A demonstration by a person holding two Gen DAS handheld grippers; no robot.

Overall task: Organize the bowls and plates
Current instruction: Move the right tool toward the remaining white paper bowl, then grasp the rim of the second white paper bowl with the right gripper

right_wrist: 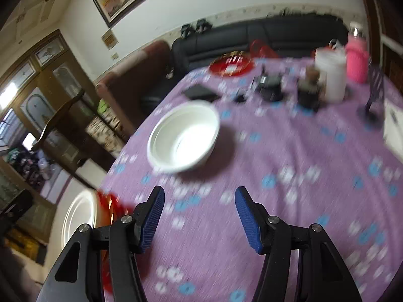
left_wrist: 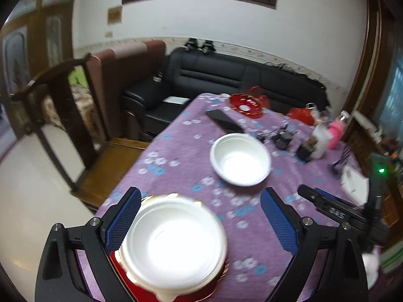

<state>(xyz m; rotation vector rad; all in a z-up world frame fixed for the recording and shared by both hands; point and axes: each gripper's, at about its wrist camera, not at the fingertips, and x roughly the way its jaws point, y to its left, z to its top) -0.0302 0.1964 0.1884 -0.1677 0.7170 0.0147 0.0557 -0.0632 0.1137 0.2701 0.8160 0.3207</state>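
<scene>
1. Near white bowl [left_wrist: 173, 246]: round, plain white inside with a thin gold line at the rim; interior empty. It sits on a red plate [left_wrist: 216, 289] near the near edge of the table [left_wrist: 176, 156], which wears a purple cloth with blue and white flowers.
2. Second white bowl [left_wrist: 240, 159]: plain white, upright, empty, standing alone mid-table, well apart from the first.
3. Red dish [left_wrist: 245, 104]: at the far end of the table, a white patch at its centre; detail blurred.
4. Left gripper [left_wrist: 199, 209]: jaws spread wide, straddling the near bowl's far side. The left blue pad lies just beside the rim; contact cannot be confirmed. The right pad stands clear. Nothing grasped.
5. Right gripper [right_wrist: 199, 196]: jaws parted, nothing between them, above bare cloth, short of the second bowl [right_wrist: 183, 136].
</scene>
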